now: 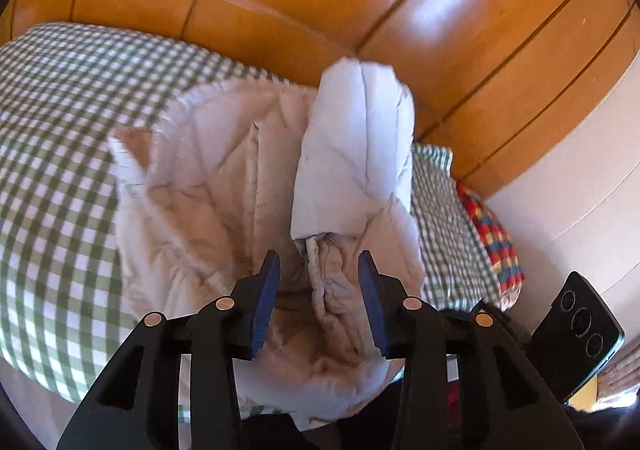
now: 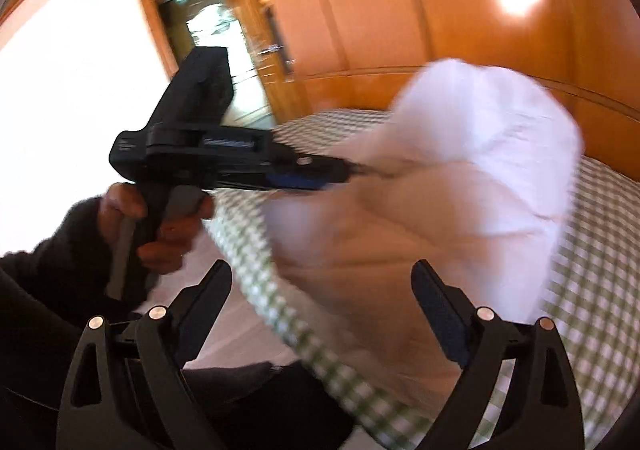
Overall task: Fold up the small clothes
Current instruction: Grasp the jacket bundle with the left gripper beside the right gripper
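Left wrist view — quilted jacket (image 1: 248,185) cuff sits between left gripper's (image 1: 319,282) part-open jaws, unpinched.

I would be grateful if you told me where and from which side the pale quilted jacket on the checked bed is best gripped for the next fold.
Probably the gathered cuff end of the sleeve, which lies doubled over the pale quilted jacket. That bunched end is the narrowest part and sits between the open fingers of the left gripper, so coming from the near edge of the checked bed suits.
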